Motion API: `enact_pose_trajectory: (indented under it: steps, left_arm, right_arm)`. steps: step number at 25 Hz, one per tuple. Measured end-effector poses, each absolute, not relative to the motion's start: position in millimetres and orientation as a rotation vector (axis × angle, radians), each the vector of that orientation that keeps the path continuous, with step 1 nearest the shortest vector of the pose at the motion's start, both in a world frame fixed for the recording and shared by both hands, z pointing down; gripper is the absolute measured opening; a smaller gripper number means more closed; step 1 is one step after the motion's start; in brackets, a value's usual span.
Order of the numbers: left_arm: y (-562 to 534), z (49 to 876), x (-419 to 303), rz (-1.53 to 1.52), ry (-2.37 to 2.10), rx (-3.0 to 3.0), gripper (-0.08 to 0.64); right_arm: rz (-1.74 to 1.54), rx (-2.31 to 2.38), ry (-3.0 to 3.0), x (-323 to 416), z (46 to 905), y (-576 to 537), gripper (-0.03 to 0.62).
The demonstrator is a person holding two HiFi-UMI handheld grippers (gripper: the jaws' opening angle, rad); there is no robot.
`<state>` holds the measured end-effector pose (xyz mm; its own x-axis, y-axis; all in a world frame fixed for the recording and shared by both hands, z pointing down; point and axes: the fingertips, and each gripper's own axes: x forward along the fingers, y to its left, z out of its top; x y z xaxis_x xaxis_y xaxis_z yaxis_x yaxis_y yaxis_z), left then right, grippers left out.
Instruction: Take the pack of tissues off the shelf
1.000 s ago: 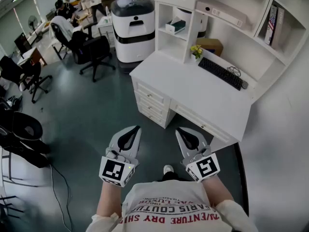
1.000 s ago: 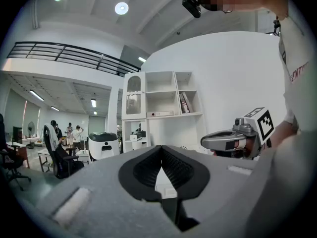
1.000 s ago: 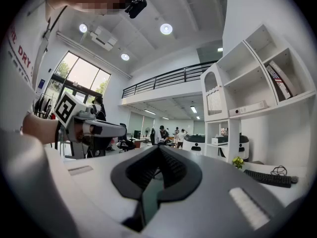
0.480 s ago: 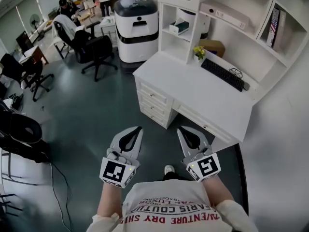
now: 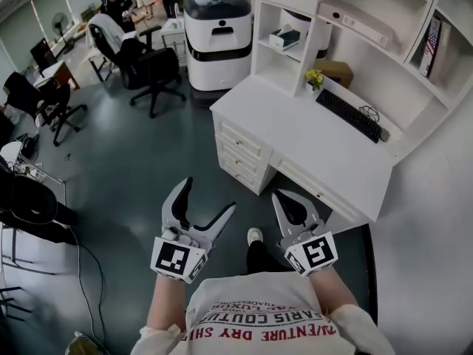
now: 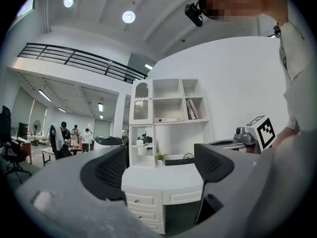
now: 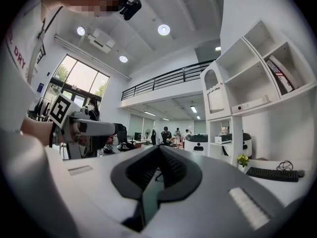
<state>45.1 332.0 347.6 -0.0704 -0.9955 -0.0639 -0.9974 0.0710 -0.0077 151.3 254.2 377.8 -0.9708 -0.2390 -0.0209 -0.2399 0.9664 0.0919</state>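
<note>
The pack of tissues (image 5: 284, 37) is a small white and green box on a low shelf of the white shelf unit (image 5: 260, 28), far ahead of both grippers. It also shows in the left gripper view (image 6: 143, 141) and in the right gripper view (image 7: 223, 139). My left gripper (image 5: 208, 198) is held over the grey floor in front of the person. Its jaws are opening, wide apart, with nothing between them (image 6: 161, 167). My right gripper (image 5: 284, 200) hangs beside it, shut and empty (image 7: 158, 162).
A white desk (image 5: 310, 139) with drawers carries a black keyboard (image 5: 355, 115) and a small yellow plant (image 5: 315, 80). A white and black machine (image 5: 218, 39) stands left of the shelves. Black office chairs (image 5: 151, 72) and people are at the back left.
The left gripper's jaws have swung from shut to wide open. The head view has shifted slightly, so the desk and shelves sit a bit further right. The right gripper stays shut.
</note>
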Motion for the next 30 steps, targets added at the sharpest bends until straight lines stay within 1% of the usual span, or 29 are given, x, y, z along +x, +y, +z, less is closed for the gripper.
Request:
enact_pose_trajectory:
  steps: [7, 16, 21, 30]
  left_arm:
    - [272, 362, 18, -0.030, 2.281, -2.100, 0.434]
    - [125, 353, -29, -0.030, 2.250, -2.127, 0.434]
    - [48, 358, -68, 0.018, 2.294, -2.109, 0.434]
    - [-64, 378, -97, 0.008, 2.294, -2.181, 0.436]
  right_arm:
    - [0.137, -0.341, 3.086, 117, 386, 190, 0.002]
    - [0.117, -0.391, 3.095, 71, 383, 41, 0.002]
    - [0.124, -0.440, 3.100, 50, 381, -38, 0.002]
    - [0.114, -0.538, 3.125, 34, 390, -133, 0.002]
